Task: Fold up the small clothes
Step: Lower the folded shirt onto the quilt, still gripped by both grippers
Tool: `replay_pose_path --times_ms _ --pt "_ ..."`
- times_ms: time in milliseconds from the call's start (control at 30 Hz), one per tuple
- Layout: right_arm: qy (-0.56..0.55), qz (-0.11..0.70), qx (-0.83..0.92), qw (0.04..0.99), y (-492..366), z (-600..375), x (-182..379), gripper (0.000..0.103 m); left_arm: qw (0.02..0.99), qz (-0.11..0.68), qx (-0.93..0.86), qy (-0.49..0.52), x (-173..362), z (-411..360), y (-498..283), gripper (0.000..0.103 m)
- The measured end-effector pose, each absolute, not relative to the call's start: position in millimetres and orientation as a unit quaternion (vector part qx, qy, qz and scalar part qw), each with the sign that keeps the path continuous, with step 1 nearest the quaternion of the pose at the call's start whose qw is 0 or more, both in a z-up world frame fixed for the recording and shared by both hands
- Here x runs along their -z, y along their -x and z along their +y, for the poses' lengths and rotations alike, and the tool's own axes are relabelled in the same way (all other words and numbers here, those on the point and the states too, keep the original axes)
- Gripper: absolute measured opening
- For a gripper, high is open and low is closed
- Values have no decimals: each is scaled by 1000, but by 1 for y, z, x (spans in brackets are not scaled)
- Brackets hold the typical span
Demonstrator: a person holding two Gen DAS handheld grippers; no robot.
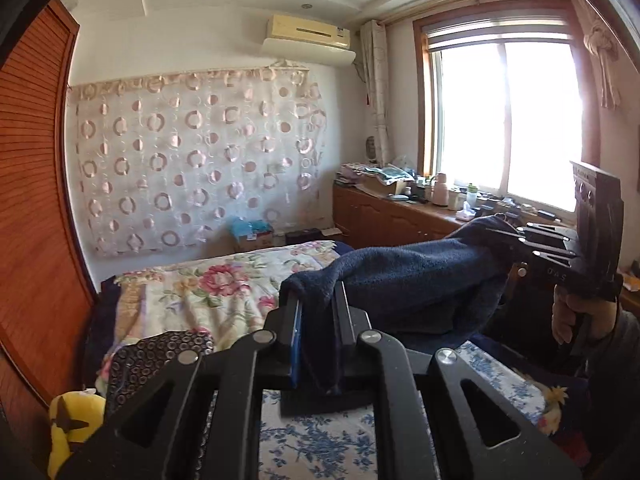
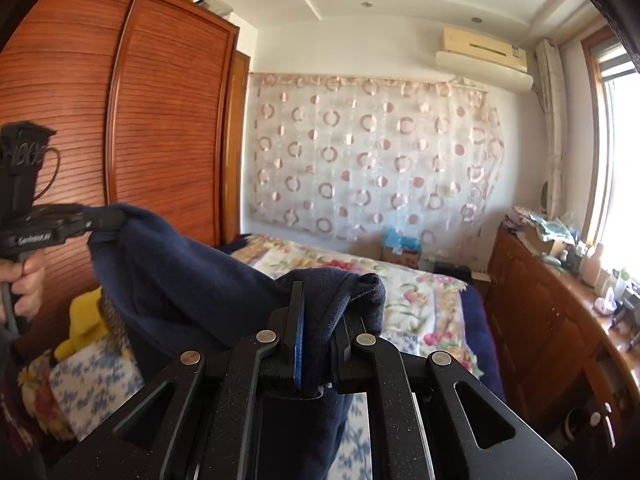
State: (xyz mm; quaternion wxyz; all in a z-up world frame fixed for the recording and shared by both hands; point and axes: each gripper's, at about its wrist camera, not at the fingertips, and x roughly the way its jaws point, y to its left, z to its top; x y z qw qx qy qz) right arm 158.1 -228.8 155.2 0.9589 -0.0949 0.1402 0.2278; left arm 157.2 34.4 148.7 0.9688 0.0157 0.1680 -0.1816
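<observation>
- Your left gripper (image 1: 318,312) has its fingers closed nearly all the way, pinching one end of the navy fleece garment (image 1: 404,280).
- Your right gripper (image 2: 320,312) is likewise almost shut, clamped on the opposite end of the same garment (image 2: 192,276).
- The garment hangs in the air between the two pairs of fingers, clear of the bed (image 1: 192,292); its long axis runs from one grip straight across to the other.
- From the left fingers the cloth stretches off to the right; from the right fingers it stretches off to the left. Slack sags below both grips.
- The bed lies ahead of and below both sets of fingers. Neither hand looks clearly nearer to it.
- Judgement: laying the piece flat depends on keeping that span taut and level as you lower both ends.
</observation>
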Motion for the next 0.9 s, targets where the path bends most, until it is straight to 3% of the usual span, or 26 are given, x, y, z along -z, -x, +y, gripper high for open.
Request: replay_pose_path --times_ms 100,200,333,433,900 --pt "101 144 -234 956 -155 -221 -146 7 965 186 183 -17 -125 35 -143 10" --pt "107 173 -245 948 -146 -220 -115 7 952 238 190 -16 -64 32 -119 10" --pt "99 277 -272 916 -116 -222 -22 7 920 336 200 -2 35 21 -89 10" --pt "101 340 -278 893 -93 -223 38 7 903 380 200 21 80 18 -77 10" --pt "47 375 -275 884 -78 -239 71 7 895 402 195 22 97 12 -55 13"
